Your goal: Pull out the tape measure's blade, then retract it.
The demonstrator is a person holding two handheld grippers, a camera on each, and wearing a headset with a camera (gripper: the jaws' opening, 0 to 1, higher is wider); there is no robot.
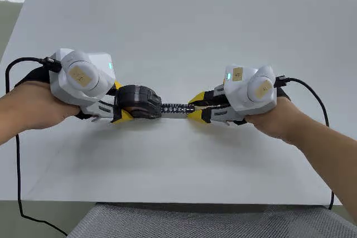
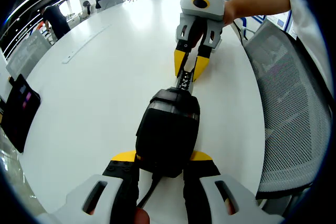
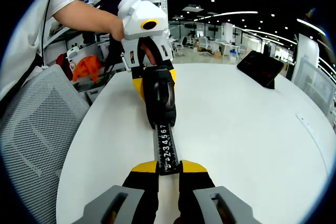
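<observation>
A white worktop [image 1: 167, 37] carried the work near its front edge. The left gripper [image 1: 119, 103] had its jaws clamped on the black tape measure [image 1: 139, 101]. The right gripper [image 1: 195, 107] pinched the blade [image 1: 175, 107], which was a short length out. The pull-out seemed barely begun; next, the grippers should draw steadily apart.

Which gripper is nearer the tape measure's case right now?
Left. The left gripper is clamped on the tape measure case; the right gripper holds the blade, a short stretch away.
</observation>
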